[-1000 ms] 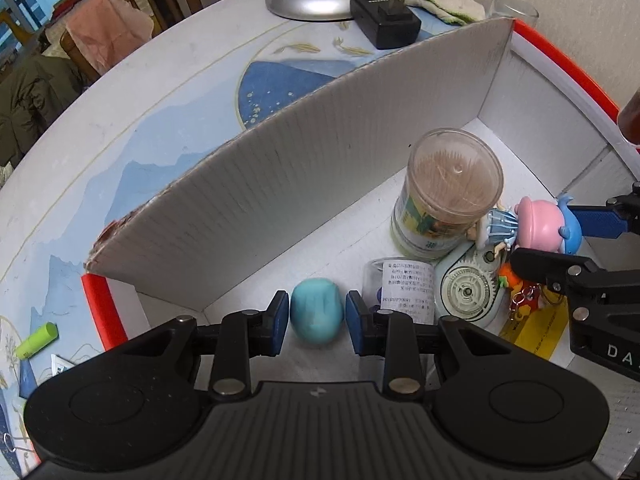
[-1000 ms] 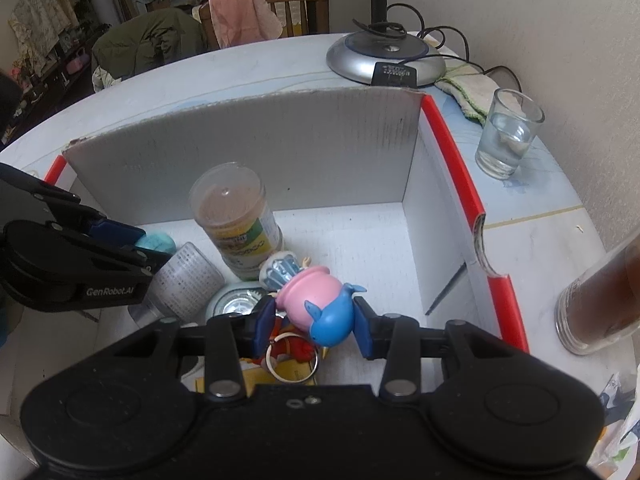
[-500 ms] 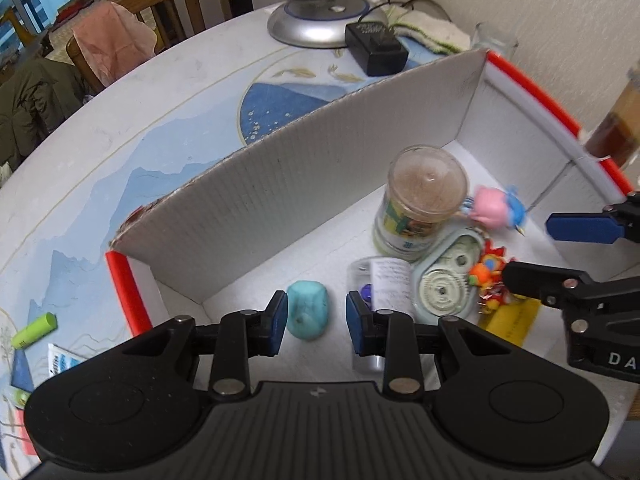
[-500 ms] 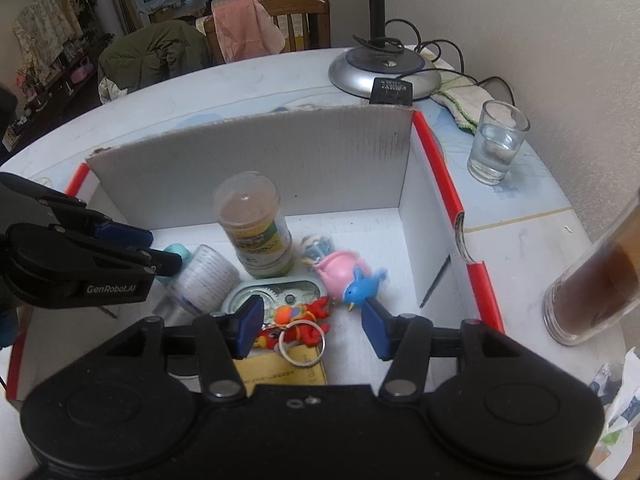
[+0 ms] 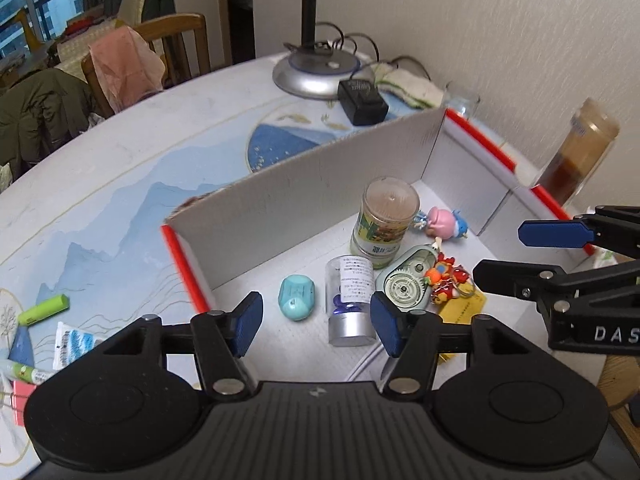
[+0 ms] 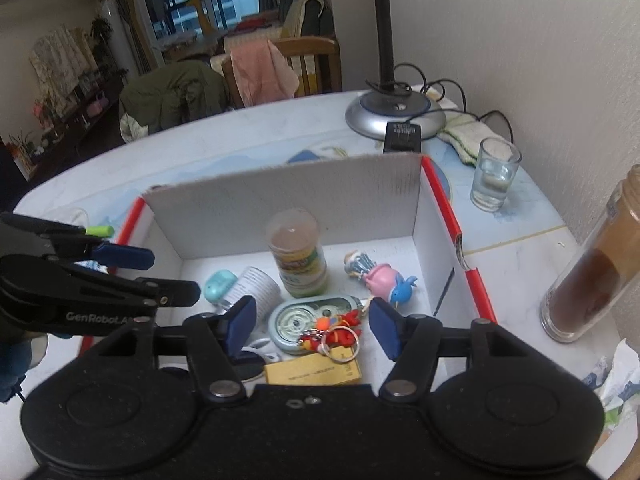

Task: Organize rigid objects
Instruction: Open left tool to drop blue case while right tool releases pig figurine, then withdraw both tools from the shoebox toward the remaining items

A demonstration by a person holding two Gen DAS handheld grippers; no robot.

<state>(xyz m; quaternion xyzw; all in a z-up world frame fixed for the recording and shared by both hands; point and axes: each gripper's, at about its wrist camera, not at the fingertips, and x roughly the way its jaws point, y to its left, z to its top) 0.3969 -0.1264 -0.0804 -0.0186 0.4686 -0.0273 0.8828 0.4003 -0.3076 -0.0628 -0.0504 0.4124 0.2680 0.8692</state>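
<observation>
Both tongs hang above the white cardboard box [image 5: 320,184] with red edges, and neither carries anything.

**Left tongs** [image 5: 316,322]: the jaws are opening, with nothing between the pads. In the left wrist view the teal oval object [image 5: 297,297] lies on the box floor just beyond the left pad, near the left wall of the box. Its long axis runs near to far, roughly in line with the way the tongs point. To its right the clear vial with a silver cap [image 5: 349,300] lies on its side, cap toward the near edge.

**Right tongs** [image 6: 312,330]: the jaws are opening, again with nothing between them. In the right wrist view the pink and blue figurine [image 6: 386,280] lies on the box floor beyond the right pad, toward the right wall, apart from the pads. Below the gap lie the round gear-faced case [image 6: 304,322] and the red keychain [image 6: 336,334] on a yellow card [image 6: 312,372].

**Remaining items**: the tall jar with the green label [image 6: 298,254] stands upright at mid-box, between the two sides. Outside the box, on the tabletop [image 5: 120,160], a green highlighter [image 5: 42,309] lies well to the left.

**Deciding relation**: judged from this layout, what remains loose sits left of the box, so the left tongs are the nearer pair for it. The highlighter's long axis runs left to right, slightly tilted; the jaws should straddle it across that axis. The box wall stands between tongs and highlighter, so the approach probably needs to clear that wall.
</observation>
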